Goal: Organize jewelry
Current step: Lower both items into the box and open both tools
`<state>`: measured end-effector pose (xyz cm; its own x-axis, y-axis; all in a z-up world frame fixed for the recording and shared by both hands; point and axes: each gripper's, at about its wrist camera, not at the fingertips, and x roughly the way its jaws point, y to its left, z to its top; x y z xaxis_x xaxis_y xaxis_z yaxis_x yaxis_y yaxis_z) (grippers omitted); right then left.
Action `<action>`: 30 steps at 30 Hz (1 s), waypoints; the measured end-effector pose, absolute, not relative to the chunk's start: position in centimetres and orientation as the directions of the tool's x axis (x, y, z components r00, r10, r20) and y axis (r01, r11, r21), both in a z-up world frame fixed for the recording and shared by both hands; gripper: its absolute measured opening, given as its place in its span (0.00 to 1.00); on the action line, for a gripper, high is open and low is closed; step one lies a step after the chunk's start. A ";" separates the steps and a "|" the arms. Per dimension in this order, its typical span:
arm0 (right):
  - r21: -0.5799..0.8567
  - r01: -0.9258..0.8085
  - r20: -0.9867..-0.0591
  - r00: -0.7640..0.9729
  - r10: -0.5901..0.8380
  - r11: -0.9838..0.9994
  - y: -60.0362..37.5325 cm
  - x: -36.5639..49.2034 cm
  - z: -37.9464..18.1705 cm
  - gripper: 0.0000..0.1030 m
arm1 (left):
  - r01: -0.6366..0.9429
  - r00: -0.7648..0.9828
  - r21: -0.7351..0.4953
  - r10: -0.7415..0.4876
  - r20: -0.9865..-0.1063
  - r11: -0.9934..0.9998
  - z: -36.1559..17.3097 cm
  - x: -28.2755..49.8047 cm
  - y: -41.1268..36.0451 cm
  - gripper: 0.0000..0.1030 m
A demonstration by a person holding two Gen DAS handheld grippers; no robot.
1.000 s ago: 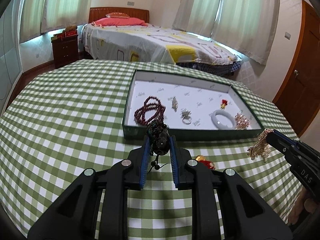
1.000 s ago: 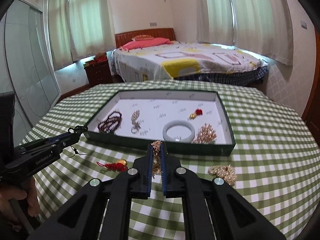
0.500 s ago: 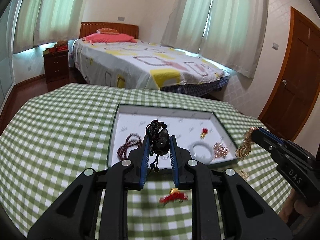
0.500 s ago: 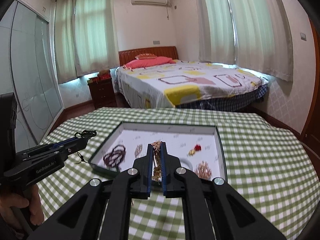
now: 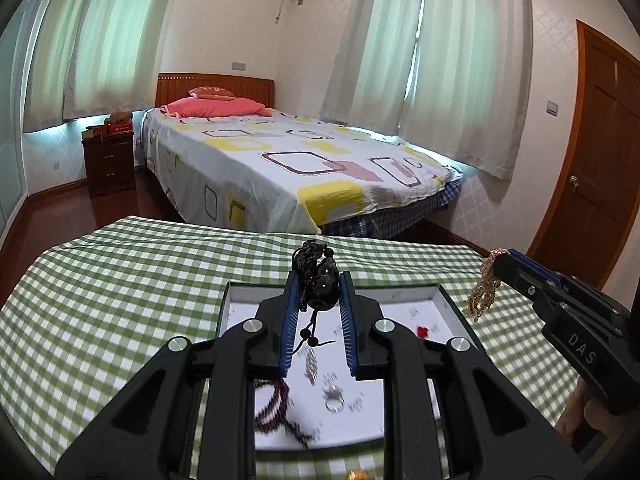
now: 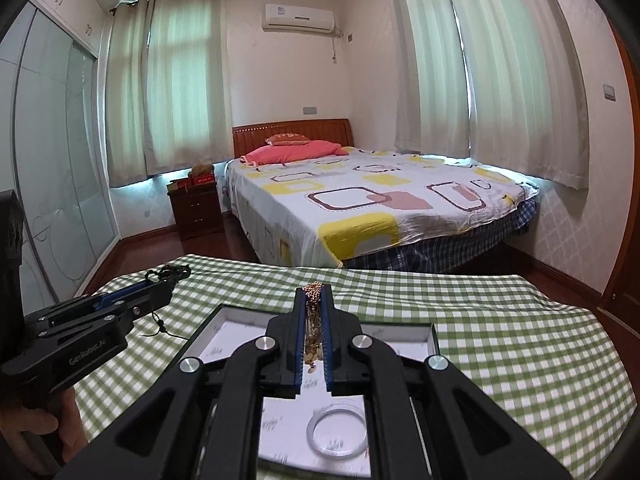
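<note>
My left gripper (image 5: pixel 318 288) is shut on a dark beaded pendant (image 5: pixel 320 292) whose black cord dangles over the green-walled jewelry box (image 5: pixel 454 306). My right gripper (image 6: pixel 315 300) is shut on a gold chain necklace (image 6: pixel 314 332), which hangs from the right gripper (image 5: pixel 500 260) at the right of the left wrist view too. Both hover above the box. On its white lining lie a dark red bead bracelet (image 5: pixel 276 404), a silver ring (image 5: pixel 334 402), a small red charm (image 5: pixel 422 331) and a pale jade bangle (image 6: pixel 337 432). The left gripper (image 6: pixel 170 276) enters the right wrist view from the left.
The box sits on a table with a green checked cloth (image 5: pixel 100 312). A small red and gold piece (image 5: pixel 356 475) lies on the cloth at the near edge. Beyond the table stand a bed (image 5: pixel 280 168), a dark nightstand (image 5: pixel 110 164) and a wooden door (image 5: pixel 592 184).
Both grippers have risen and moved forward over the box with their jewelry still held. The box has slid down in both views and more of the room shows.
</note>
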<state>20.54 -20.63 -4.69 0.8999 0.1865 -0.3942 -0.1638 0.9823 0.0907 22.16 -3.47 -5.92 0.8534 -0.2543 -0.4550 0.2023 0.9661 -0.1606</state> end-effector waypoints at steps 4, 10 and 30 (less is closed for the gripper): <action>0.117 -0.155 -0.410 0.892 0.189 0.981 -21.2 23.0 -6.5 0.07 | 0.184 0.856 -0.148 -0.232 -0.462 0.972 -7.5 24.6 -3.5 0.19; 0.121 -0.127 -0.487 0.857 0.170 0.984 -21.4 26.2 -10.4 0.08 | 0.146 0.804 -0.129 -0.194 -0.562 0.981 -12.4 28.8 -3.2 0.19; 0.123 -0.097 -0.695 0.702 0.155 0.988 -20.6 30.0 -16.4 0.09 | 0.128 0.617 -0.112 -0.168 -0.769 0.985 -17.7 33.6 -3.6 0.31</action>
